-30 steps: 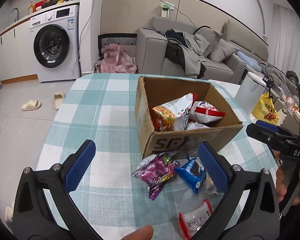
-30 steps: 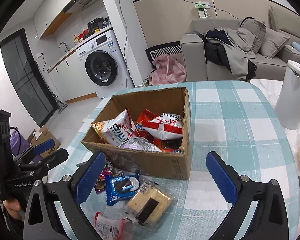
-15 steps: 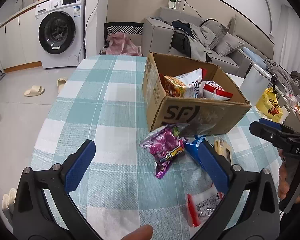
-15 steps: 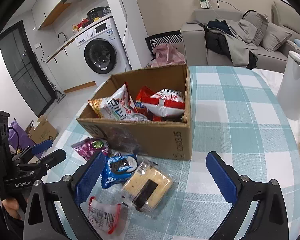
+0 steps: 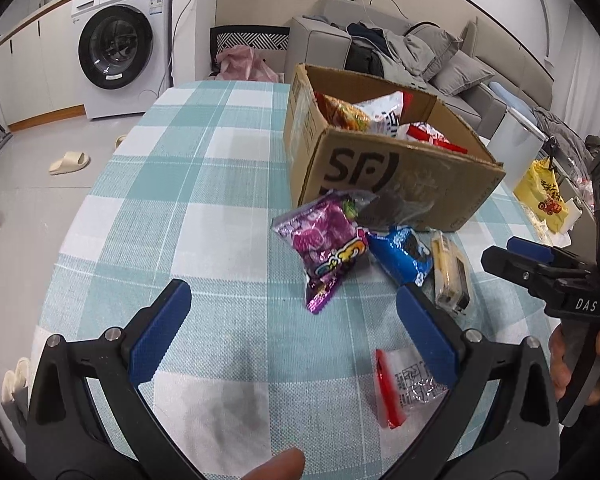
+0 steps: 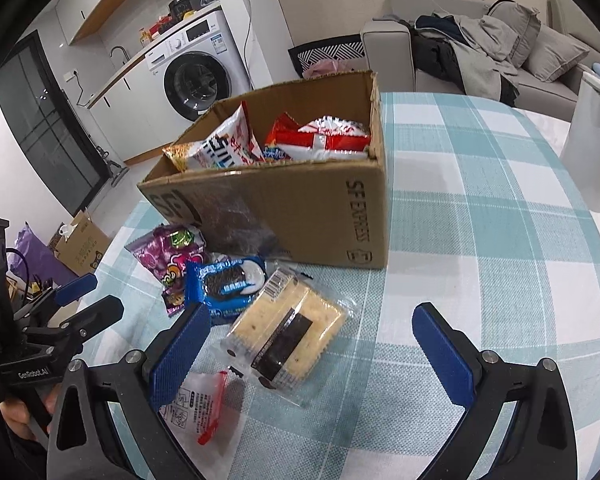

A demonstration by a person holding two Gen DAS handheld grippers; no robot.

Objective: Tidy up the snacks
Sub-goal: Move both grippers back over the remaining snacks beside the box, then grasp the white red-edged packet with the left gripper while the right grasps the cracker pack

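An open cardboard box (image 5: 400, 168) (image 6: 320, 208) holds several snack bags on the checked table. In front of it lie a purple candy bag (image 5: 328, 240) (image 6: 168, 252), a blue cookie pack (image 5: 404, 256) (image 6: 228, 284), a clear cracker pack (image 5: 450, 276) (image 6: 288, 332) and a small red-edged packet (image 5: 404, 384) (image 6: 200, 404). My left gripper (image 5: 296, 308) is open and empty, just short of the purple bag. My right gripper (image 6: 312, 336) is open and empty, with the cracker pack between its fingers' line of sight.
A white bin (image 6: 592, 140) stands at the table's right edge. A yellow bag (image 5: 544, 196) lies beyond the right edge. A washing machine (image 5: 124, 40) and a sofa (image 6: 480, 52) stand behind the table. Bare tablecloth (image 5: 188, 184) lies left of the box.
Both grippers have moved down and closer to the loose snacks in front of the box. Both stay open and empty. The snacks have not moved.
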